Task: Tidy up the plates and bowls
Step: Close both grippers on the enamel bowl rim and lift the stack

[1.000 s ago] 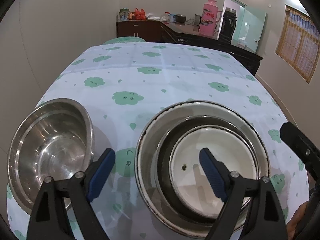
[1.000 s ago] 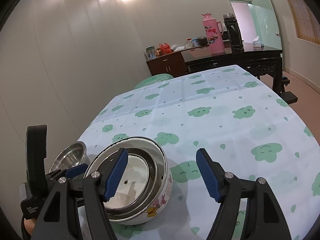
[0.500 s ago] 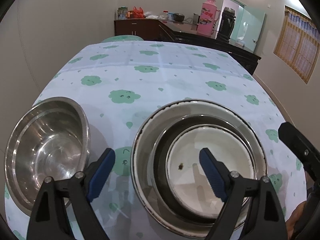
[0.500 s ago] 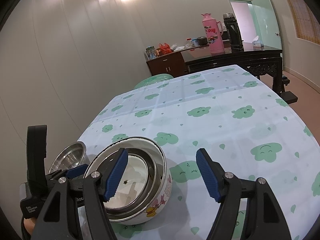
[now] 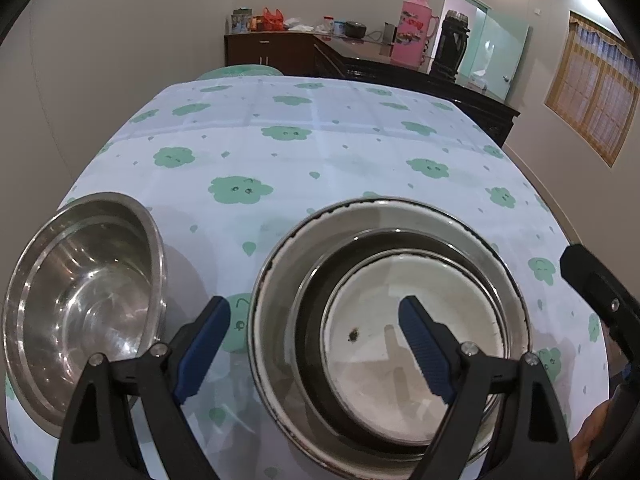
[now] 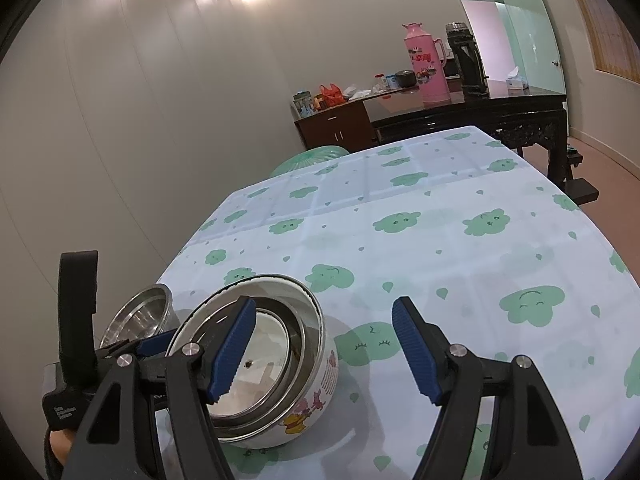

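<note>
Both grippers, left and right, gape empty. Steel bowl, lower left, looks light and slippery; grab its rim.

The steel bowl runs off the left edge; the left gripper hides part of it. Items on the far cabinet are too small to identify.

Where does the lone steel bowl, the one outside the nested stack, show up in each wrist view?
Left wrist: steel bowl at lower left, left of the nested stack.
Right wrist: steel bowl small at lower left, behind the stack.
Shared landmark: pink thermos.
</note>
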Demonstrator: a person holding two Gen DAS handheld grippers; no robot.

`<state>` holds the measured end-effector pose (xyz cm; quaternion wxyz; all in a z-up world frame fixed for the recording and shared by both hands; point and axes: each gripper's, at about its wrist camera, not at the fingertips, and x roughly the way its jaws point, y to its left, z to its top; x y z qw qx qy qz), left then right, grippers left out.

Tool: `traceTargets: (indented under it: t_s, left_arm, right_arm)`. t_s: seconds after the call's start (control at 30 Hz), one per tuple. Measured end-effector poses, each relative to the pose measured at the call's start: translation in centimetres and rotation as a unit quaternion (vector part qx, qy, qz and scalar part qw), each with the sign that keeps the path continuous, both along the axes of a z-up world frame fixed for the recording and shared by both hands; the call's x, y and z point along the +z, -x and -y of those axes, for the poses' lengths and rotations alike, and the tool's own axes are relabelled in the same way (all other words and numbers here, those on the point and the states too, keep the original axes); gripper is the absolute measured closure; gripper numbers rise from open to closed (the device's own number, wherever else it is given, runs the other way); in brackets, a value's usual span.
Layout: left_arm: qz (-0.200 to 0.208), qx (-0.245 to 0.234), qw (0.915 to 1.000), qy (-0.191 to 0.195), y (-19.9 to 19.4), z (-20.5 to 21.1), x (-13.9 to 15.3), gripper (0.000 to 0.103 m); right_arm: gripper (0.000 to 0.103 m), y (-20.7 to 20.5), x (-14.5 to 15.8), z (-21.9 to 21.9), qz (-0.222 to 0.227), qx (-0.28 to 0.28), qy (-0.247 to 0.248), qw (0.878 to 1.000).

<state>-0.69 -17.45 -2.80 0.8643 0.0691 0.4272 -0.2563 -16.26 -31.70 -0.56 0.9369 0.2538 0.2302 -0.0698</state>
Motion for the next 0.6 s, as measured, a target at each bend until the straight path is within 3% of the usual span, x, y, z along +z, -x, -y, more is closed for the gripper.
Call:
traceTargets:
  t_s: [0.6]
  left_arm:
    - [-0.01, -0.013, 0.9999, 0.004, -0.33, 0.26, 0.09, 0.015]
  right_arm:
    - [0.03, -0.23, -0.27, 0.72, 0.001, 0.012, -0.008, 1.0]
